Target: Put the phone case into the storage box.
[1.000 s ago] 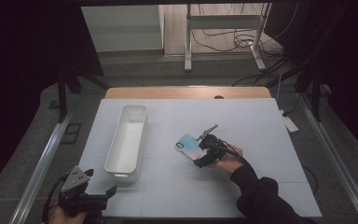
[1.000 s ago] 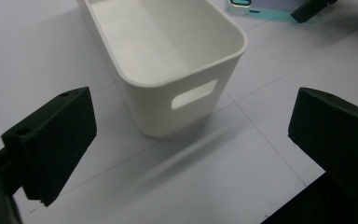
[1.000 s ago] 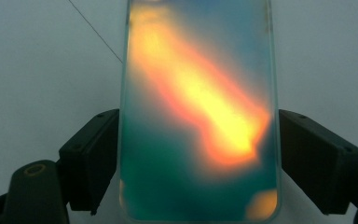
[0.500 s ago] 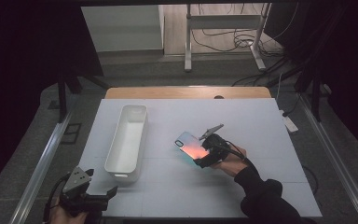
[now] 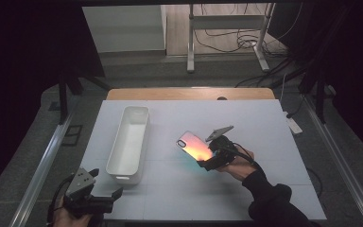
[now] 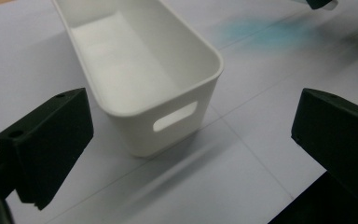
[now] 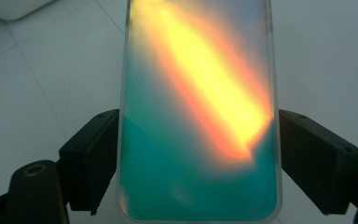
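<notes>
A: Where is the phone case [image 5: 194, 146] relative to the white bin [image 5: 128, 142]?

B: It sits to the right of the bin, near it but apart, raised off the counter [image 5: 264, 127] and tilted, its camera-cutout end pointing toward the bin. Its iridescent back glows orange and teal.

A: What has hold of it?

B: The right gripper [image 5: 216, 158]. In the right gripper view its fingers [image 7: 91, 156] press against both long edges of the case [image 7: 198, 116], clamped onto it at the lower end.

A: And the left gripper [image 5: 105, 202]?

B: It is in front of the bin's near short end, at the counter's front edge. In the left gripper view its fingers [image 6: 46, 140] stand wide apart with nothing between them, looking at the bin's handle slot [image 6: 175, 116].

A: Anything in the bin [image 6: 135, 70]?

B: Its inside looks bare white.
</notes>
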Tool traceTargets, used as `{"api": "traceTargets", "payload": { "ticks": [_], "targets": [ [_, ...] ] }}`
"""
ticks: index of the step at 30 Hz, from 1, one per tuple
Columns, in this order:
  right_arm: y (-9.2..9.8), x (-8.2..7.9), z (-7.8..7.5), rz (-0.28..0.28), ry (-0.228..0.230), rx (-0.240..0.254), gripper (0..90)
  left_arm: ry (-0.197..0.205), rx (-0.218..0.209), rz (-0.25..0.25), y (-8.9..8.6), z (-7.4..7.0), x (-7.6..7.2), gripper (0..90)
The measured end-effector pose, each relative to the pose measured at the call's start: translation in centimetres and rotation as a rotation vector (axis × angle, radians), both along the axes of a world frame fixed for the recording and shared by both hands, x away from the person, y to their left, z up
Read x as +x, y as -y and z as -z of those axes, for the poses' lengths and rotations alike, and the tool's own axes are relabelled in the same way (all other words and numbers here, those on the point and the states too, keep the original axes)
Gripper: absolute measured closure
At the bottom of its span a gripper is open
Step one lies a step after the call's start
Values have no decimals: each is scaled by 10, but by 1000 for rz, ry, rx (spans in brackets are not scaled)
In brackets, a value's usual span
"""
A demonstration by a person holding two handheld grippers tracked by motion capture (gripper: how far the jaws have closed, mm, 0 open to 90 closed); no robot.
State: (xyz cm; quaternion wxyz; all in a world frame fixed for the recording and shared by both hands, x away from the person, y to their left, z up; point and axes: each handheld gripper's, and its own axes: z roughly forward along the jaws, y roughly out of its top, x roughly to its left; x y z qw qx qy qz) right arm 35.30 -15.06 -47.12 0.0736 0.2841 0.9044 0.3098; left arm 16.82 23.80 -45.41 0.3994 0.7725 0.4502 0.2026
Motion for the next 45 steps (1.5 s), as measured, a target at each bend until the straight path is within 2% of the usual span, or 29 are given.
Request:
{"api": "traceTargets", "payload": {
  "ticks": [9,17,24,28,30,40,45],
  "targets": [
    [15,-12,-11,-13,3,68,169,4,-37,31,4,-4,6,0],
    [25,-22,-20,-24,20,121,169,8,-67,112,12,-8,12,1],
    [30,-29,-25,-38,23,163,169,-7,-100,168,19,-9,19,0],
    [34,-34,-30,-41,27,189,169,0,-102,205,24,-11,23,0],
    [36,-36,-32,-43,27,197,168,7,-93,218,25,-12,26,0],
    [40,-44,-36,-51,24,241,168,17,-112,280,35,-15,38,0],
    [45,-50,-40,-48,23,260,169,7,-152,299,40,-17,43,0]
  ]
}}
